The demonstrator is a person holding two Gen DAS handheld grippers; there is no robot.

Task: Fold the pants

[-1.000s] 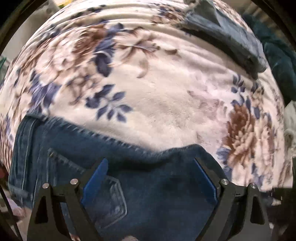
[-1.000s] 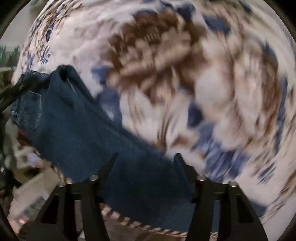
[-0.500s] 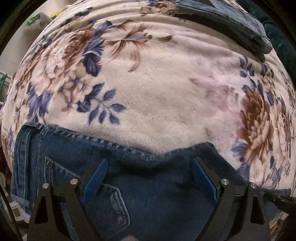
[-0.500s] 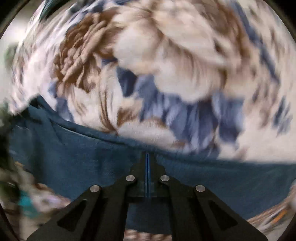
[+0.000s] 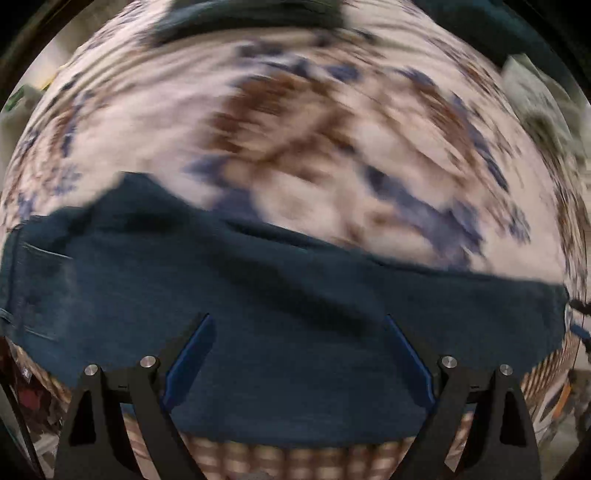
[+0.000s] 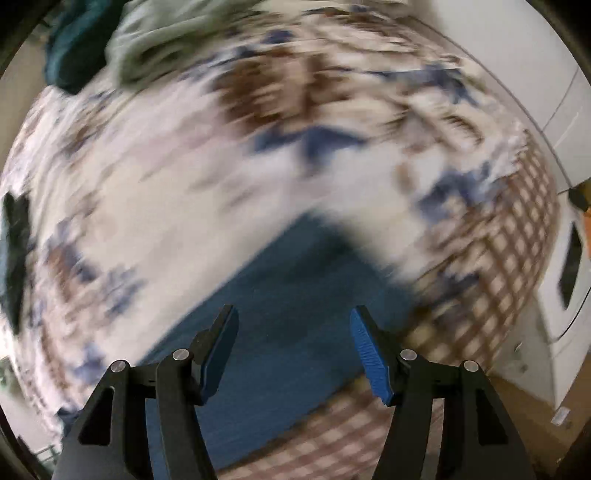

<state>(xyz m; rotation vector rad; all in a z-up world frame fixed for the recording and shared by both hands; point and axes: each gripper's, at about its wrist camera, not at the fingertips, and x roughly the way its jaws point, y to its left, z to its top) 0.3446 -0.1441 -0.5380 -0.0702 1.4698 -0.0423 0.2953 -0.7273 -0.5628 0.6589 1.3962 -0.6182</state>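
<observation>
Dark blue jeans (image 5: 280, 302) lie across the near edge of a bed covered by a floral blanket (image 5: 314, 147). My left gripper (image 5: 297, 332) is open, its blue-padded fingers spread wide just over the denim, holding nothing. In the right wrist view one end of the jeans (image 6: 288, 295) lies at the bed's corner. My right gripper (image 6: 293, 332) is open over that end and holds nothing. Both views are motion-blurred.
A folded pair of jeans (image 5: 251, 14) sits at the far side of the bed. A dark teal cloth (image 6: 70, 55) and a grey-green garment (image 6: 159, 40) lie at the far left. A checked sheet (image 6: 491, 266) hangs off the bed's edge by a white wall (image 6: 535, 74).
My right gripper, shut on the jeans half a second ago, has opened and swung toward the bed's corner. My left gripper stayed open and shifted along the jeans; both views blurred.
</observation>
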